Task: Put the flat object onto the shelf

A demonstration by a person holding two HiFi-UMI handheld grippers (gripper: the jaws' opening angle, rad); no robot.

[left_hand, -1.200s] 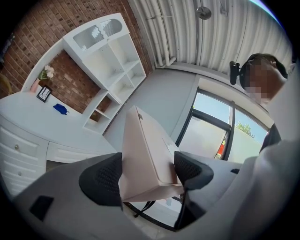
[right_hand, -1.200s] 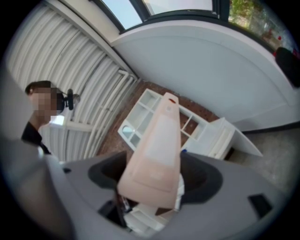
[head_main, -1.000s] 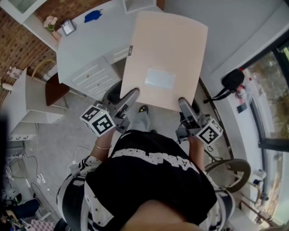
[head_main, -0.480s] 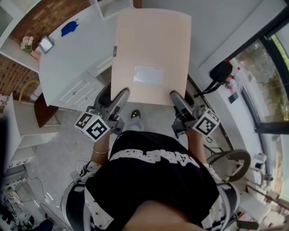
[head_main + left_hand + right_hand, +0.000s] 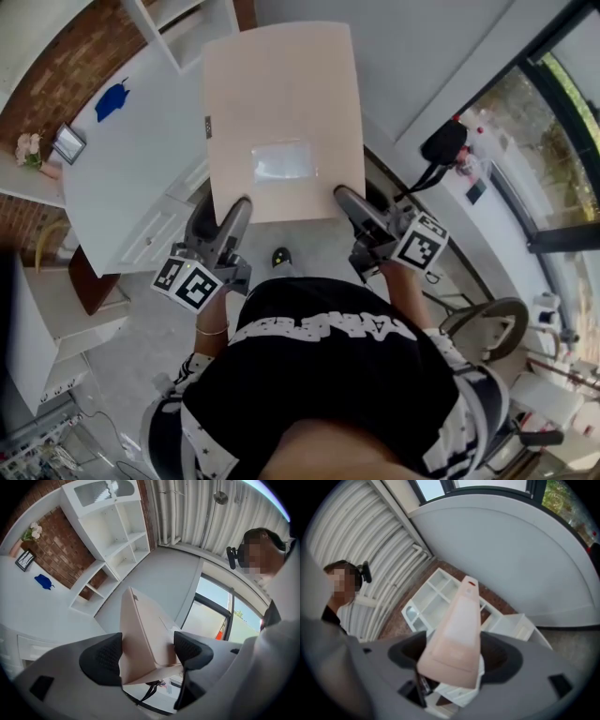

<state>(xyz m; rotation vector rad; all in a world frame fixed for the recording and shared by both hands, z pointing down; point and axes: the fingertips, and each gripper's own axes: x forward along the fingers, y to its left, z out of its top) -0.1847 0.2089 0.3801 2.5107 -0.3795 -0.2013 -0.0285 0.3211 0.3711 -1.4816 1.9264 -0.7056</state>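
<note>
A large flat beige board (image 5: 281, 112) with a pale rectangular label is held up in front of me by both grippers. My left gripper (image 5: 234, 208) is shut on the board's near left corner. My right gripper (image 5: 343, 197) is shut on its near right corner. In the left gripper view the board (image 5: 140, 630) stands edge-on between the two black pads. In the right gripper view the board (image 5: 457, 630) rises between the jaws toward a white shelf unit (image 5: 436, 597). The white shelf unit (image 5: 110, 531) stands against a brick wall, with open compartments.
A white desk (image 5: 131, 169) with drawers lies at the left, carrying a blue object (image 5: 111, 97) and a small picture frame (image 5: 67, 142). A black bag (image 5: 442, 145) sits by the window at the right. A round stool (image 5: 487, 328) is near my right side.
The board and both grippers have swung left and upward in view. The desk has slid toward the left, and the shelf's lower corner now shows at the top.
</note>
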